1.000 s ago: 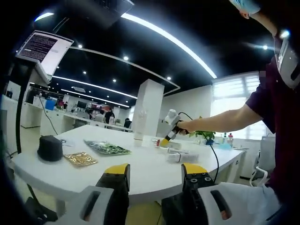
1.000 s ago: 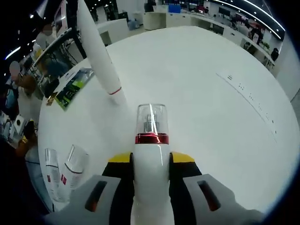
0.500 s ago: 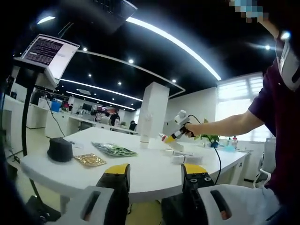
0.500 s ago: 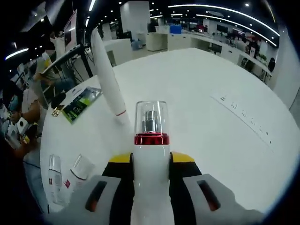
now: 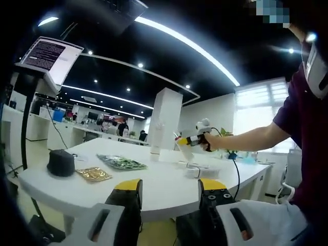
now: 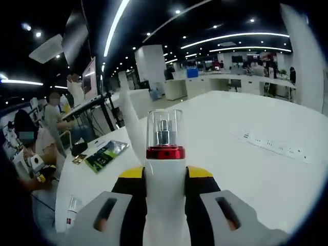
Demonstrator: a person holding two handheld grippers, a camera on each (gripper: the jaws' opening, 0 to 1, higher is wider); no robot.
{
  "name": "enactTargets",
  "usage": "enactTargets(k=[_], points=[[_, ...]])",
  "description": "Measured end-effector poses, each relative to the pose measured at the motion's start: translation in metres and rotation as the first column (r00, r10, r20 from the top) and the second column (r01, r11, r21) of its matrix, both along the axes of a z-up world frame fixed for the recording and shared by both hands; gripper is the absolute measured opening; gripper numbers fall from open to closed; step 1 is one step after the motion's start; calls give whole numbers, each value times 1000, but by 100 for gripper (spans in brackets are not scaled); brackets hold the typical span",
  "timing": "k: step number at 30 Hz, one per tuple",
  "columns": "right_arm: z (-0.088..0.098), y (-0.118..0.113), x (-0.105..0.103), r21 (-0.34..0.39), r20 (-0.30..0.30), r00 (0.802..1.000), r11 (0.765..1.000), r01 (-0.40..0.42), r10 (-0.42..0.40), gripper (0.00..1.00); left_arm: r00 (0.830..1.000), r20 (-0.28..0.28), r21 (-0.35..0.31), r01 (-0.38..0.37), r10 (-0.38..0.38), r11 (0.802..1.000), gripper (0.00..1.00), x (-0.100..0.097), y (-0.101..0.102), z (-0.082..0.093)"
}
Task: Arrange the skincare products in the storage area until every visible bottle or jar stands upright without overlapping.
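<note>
So, right gripper (image 6: 165,187) fingers clamped on white pump bottle (image 6: 165,179), held above counter (image 6: 256,169). Looks light, rigid, slick plastic; mid-body hold beats clear cap. Left gripper (image 5: 169,192) fingers apart, empty.

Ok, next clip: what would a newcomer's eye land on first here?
Probably the white pump bottle with its red collar and clear cap, clamped between the right gripper jaws, dead centre of the right gripper view. Behind it a tall white tube stands upright on the white table. In the left gripper view, the left gripper hangs open and empty at the table edge.
</note>
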State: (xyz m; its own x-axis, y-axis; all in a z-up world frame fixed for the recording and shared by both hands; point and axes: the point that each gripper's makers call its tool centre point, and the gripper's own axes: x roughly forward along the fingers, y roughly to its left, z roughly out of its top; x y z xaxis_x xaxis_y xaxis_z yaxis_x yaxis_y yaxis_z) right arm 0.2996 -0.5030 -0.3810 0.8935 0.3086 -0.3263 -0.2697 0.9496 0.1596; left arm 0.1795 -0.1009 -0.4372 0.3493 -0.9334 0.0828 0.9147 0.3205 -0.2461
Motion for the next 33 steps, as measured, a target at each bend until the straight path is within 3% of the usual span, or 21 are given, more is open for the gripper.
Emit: enactTargets(k=[4, 5, 9, 12, 17, 18, 20, 24, 27, 33], points=[[6, 10, -2, 30, 56, 998, 1000, -6, 4, 25, 1000, 0, 3, 2, -2, 1000, 45, 0, -1, -1], [14, 21, -4, 44, 116, 993, 998, -33, 28, 25, 1000, -4, 2, 3, -3, 1000, 45, 0, 0, -1], [31, 38, -9, 67, 203, 978, 995, -69, 54, 25, 1000, -7, -1, -4, 4, 1000, 45, 2, 1, -1], [51, 61, -14, 83, 298, 948, 986, -145, 114, 25, 1000, -9, 1, -7, 7, 1000, 44, 3, 1, -1], [64, 109, -21, 84, 360, 915, 970, -229, 185, 25, 1000, -25, 5, -11, 11, 1000, 44, 4, -3, -1], [68, 121, -22, 87, 393, 897, 963, -257, 204, 25, 999, -49, 0, -17, 17, 1000, 43, 6, -3, -1], [72, 140, -25, 121, 422, 879, 947, -296, 221, 25, 999, -46, -1, -23, 23, 1000, 42, 7, -4, -1], [68, 162, -23, 132, 438, 868, 937, -322, 236, 26, 995, -84, -27, -49, 47, 998, 42, 16, -7, 5], [56, 190, -26, 111, 423, 861, 926, -360, 284, 26, 997, -59, -11, -48, 47, 999, 42, 19, -17, 15], [43, 216, -31, 69, 399, 850, 913, -401, 343, 26, 1000, -21, -18, -18, 18, 1000, 42, 26, -45, 40]])
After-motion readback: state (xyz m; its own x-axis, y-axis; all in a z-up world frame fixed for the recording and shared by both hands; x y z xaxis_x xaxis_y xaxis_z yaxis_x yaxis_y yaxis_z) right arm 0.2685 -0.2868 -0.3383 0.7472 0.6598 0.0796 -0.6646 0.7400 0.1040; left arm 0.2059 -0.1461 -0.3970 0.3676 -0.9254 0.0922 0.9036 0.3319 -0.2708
